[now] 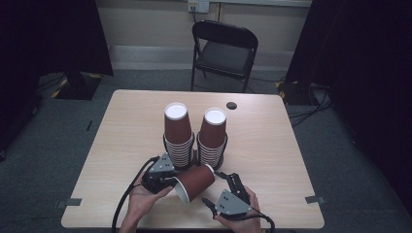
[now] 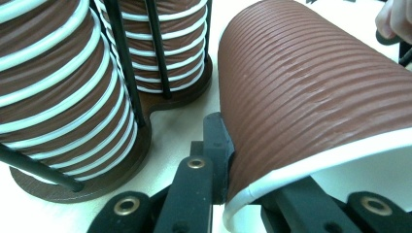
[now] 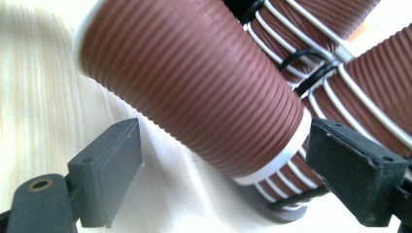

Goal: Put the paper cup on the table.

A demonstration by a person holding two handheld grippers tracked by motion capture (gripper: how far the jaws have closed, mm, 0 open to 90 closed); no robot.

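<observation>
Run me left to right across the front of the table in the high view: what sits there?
left hand-held gripper shut on the rim of the loose brown cup → that cup lying on its side → right hand-held gripper, jaws apart, not gripping anything.

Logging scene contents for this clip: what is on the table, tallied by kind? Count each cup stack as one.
Stacks of brown ribbed paper cups in wire holders: 2, left stack and right stack
Single brown cup, lying sideways, rim pinched by the left gripper: 1
Hand-held grippers: 2, counting the right gripper
Total: 5
</observation>
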